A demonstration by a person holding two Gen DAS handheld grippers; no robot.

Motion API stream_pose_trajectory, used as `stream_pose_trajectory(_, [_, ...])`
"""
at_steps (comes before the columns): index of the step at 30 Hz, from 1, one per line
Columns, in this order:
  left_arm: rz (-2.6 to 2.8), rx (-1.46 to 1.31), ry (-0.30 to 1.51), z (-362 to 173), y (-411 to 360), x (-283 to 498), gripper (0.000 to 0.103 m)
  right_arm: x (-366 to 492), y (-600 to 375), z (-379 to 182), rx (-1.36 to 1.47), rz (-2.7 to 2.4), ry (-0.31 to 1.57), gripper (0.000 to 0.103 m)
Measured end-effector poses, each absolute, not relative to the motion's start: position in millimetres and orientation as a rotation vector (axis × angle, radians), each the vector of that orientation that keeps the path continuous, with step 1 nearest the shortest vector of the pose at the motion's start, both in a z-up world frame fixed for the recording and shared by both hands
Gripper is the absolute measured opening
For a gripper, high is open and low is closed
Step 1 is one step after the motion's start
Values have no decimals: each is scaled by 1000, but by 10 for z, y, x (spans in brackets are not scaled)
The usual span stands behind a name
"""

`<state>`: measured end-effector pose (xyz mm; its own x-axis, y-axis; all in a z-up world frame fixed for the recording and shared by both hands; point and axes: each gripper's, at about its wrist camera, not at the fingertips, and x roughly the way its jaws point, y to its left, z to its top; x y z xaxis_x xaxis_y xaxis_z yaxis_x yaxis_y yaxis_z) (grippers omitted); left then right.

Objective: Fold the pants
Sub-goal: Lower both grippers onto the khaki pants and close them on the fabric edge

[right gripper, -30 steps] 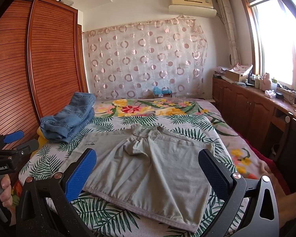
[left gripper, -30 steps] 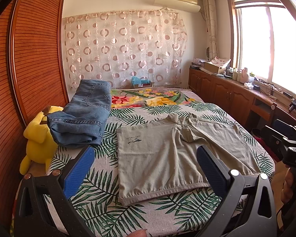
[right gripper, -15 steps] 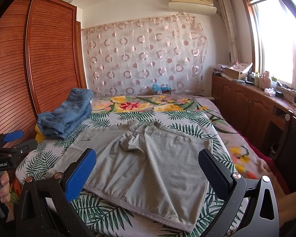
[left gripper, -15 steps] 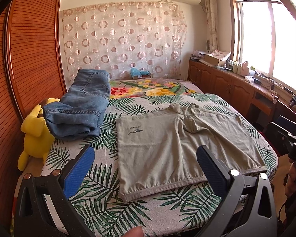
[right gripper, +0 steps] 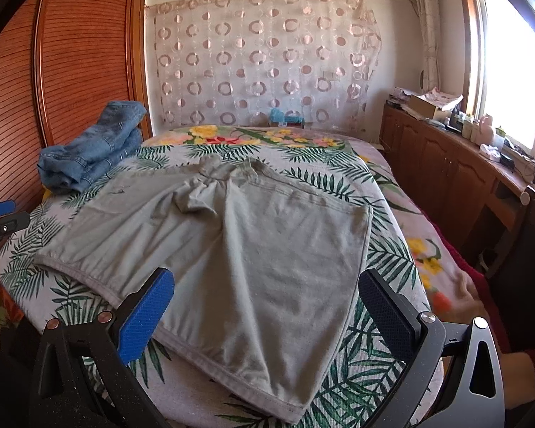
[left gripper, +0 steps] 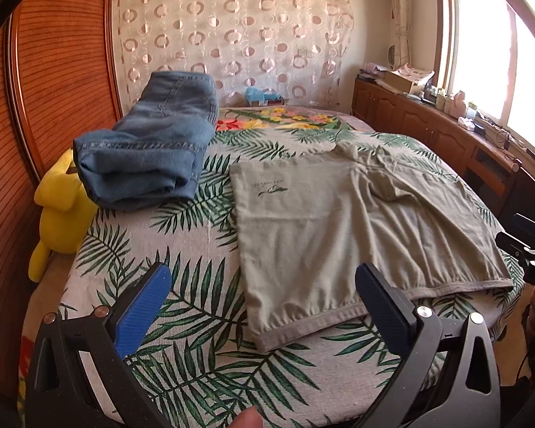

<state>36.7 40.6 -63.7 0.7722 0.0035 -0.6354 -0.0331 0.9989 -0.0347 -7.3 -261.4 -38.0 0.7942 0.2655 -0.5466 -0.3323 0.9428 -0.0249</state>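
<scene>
Left wrist view: left gripper (left gripper: 262, 297) hangs above the bed's (left gripper: 196, 356) near edge, jaws spread wide, nothing between them. Grey-green shorts (left gripper: 339, 228) lie flat mid-bed, hems toward the near edge, waistband toward the far end. Folded jeans (left gripper: 149, 149) sit at the left edge, beside a yellow plush toy (left gripper: 59, 214).

Right wrist view: right gripper (right gripper: 265, 301) also released and empty, over the near right corner; one shorts (right gripper: 260, 249) leg lies below it. Jeans (right gripper: 89, 149) at far left edge.
</scene>
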Motion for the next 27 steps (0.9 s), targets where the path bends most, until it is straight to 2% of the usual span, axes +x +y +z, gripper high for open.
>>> stream_pose_trajectory(10, [10, -77, 756, -935, 582, 368, 103, 80, -2604, -516, -155, 309, 670, 103])
stream_pose_trajectory(12, [1, -90, 769, -979, 616, 352, 97, 89, -2625, -506, -155, 306, 694, 103])
stream_pose_trajectory(14, [-14, -108, 783, -1019, 645, 345, 95, 115, -2623, -499, -162, 300, 725, 103])
stream_pose_trajectory(16, [-33, -131, 791, -1044, 671, 333, 86, 115, -2640, -445, -147, 313, 738, 103])
stream_pose_trajectory(17, [-46, -145, 801, -1064, 686, 330, 74, 108, -2624, -445, -150, 314, 737, 103])
stream_pose_trajectory(21, [-57, -157, 811, -1099, 713, 293, 54, 102, -2608, -356, -150, 308, 739, 103])
stream_pose_trajectory(24, [-78, -156, 811, -1098, 700, 260, 42, 95, -2607, -312, -154, 314, 744, 103])
stream_pose_trajectory(27, [-93, -151, 812, -1099, 676, 230, 35, 81, -2617, -276, -155, 321, 732, 103])
